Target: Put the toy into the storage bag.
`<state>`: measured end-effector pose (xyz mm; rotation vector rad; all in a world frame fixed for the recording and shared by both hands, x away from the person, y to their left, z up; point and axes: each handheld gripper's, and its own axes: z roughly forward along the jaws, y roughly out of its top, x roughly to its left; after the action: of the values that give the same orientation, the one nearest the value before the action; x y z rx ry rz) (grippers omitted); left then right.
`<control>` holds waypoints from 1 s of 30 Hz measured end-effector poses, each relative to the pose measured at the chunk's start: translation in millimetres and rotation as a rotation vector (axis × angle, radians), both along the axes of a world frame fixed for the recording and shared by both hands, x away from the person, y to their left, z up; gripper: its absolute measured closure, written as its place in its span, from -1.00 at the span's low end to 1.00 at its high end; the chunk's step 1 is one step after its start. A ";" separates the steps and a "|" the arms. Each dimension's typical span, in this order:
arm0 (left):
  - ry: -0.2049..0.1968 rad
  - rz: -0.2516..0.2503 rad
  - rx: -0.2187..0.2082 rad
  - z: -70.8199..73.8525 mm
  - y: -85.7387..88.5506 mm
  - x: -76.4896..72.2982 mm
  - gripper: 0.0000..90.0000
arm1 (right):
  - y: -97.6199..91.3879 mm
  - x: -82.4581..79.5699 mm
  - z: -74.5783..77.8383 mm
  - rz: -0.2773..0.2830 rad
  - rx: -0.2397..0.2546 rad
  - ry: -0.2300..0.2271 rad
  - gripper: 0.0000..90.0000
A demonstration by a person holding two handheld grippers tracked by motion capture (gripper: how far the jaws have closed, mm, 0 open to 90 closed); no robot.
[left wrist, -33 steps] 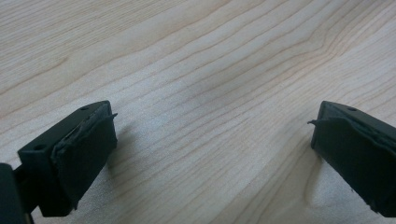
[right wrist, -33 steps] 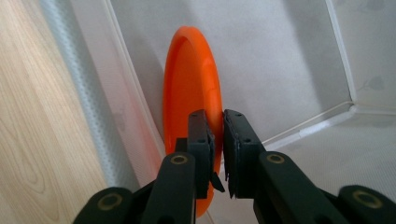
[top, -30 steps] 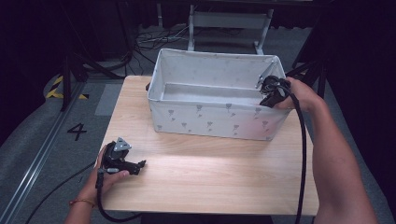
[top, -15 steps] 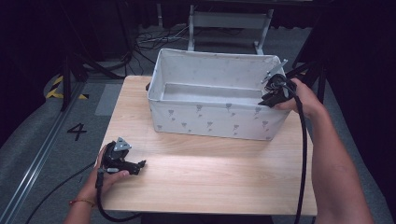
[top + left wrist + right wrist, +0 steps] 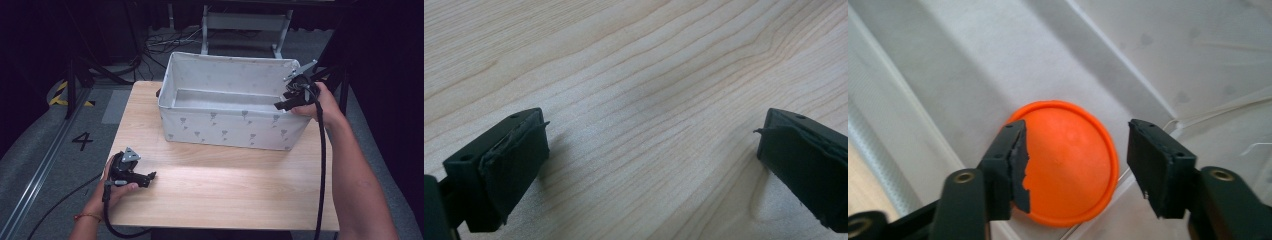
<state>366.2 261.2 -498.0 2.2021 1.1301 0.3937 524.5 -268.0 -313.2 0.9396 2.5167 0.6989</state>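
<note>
My right gripper (image 5: 1075, 165), its jaws parted and just now opening with nothing pinched between them, hangs over the right end of the white fabric bin (image 5: 235, 127), where the orange disc (image 5: 1068, 160) lies flat on the bin floor directly below and between the pads, apart from them, while my left gripper (image 5: 649, 165) rests wide open on the wooden table (image 5: 225, 185).

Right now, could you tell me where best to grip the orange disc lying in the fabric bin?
Probably the orange disc by its raised rim, from straight above: it lies flat on the bin floor, so the right gripper should straddle one edge rather than the wide face.
</note>
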 end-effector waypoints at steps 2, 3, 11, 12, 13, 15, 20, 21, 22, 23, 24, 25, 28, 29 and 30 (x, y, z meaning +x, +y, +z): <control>0.000 -0.001 0.000 0.0 0.1 0.1 -0.99 | -0.2 -1.2 5.0 -0.016 0.020 -0.024 -0.25; 0.001 -0.002 0.000 0.0 0.1 0.2 -0.99 | 0.1 -2.2 8.4 -0.022 0.036 -0.040 -0.27; -0.004 -0.005 0.002 0.0 0.2 0.9 -0.99 | 4.9 -21.6 30.9 -0.082 0.134 -0.117 -0.41; 0.002 -0.005 -0.002 0.0 0.0 0.9 -1.00 | 5.9 -25.3 34.6 -0.084 0.140 -0.118 -0.43; 0.002 -0.005 -0.002 0.0 0.0 0.9 -1.00 | 7.8 -29.9 38.0 -0.083 0.130 -0.132 -0.44; 0.000 -0.004 -0.001 0.0 -0.1 0.8 -0.99 | 11.1 -39.9 44.1 -0.085 0.136 -0.140 -0.41; 0.001 0.001 -0.003 -0.1 -0.3 0.1 -0.99 | 20.0 -56.9 51.5 -0.075 0.125 -0.146 -0.42; 0.000 0.001 -0.003 -0.1 -0.4 0.1 -0.99 | 21.6 -60.7 53.3 -0.075 0.113 -0.155 -0.43; 0.002 0.000 0.001 0.1 -0.1 0.0 -0.99 | 23.2 -65.3 54.8 -0.068 0.093 -0.177 -0.44; -0.001 0.001 0.002 0.1 -0.1 0.0 -0.99 | 23.4 -69.7 56.2 -0.062 0.087 -0.189 -0.43; -0.001 0.001 0.002 0.1 0.0 0.0 -0.99 | 22.3 -72.8 57.8 -0.051 0.103 -0.185 -0.43; 0.002 0.000 0.001 0.1 -0.1 0.0 -0.99 | 21.1 -76.1 59.2 -0.042 0.123 -0.179 -0.43; 0.000 0.000 0.002 0.1 0.0 0.0 -0.99 | 17.6 -87.6 61.1 -0.038 0.103 -0.209 -0.42; 0.001 0.001 -0.002 -0.1 -0.3 0.1 -0.99 | 15.2 -90.4 61.7 -0.035 0.121 -0.200 -0.42; 0.002 0.000 -0.003 -0.1 -0.3 0.3 -0.99 | 13.2 -93.5 62.0 -0.027 0.136 -0.195 -0.42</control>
<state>366.5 260.9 -498.0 2.2000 1.1314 0.3897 431.0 -254.7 -251.2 0.9009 2.3069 0.9158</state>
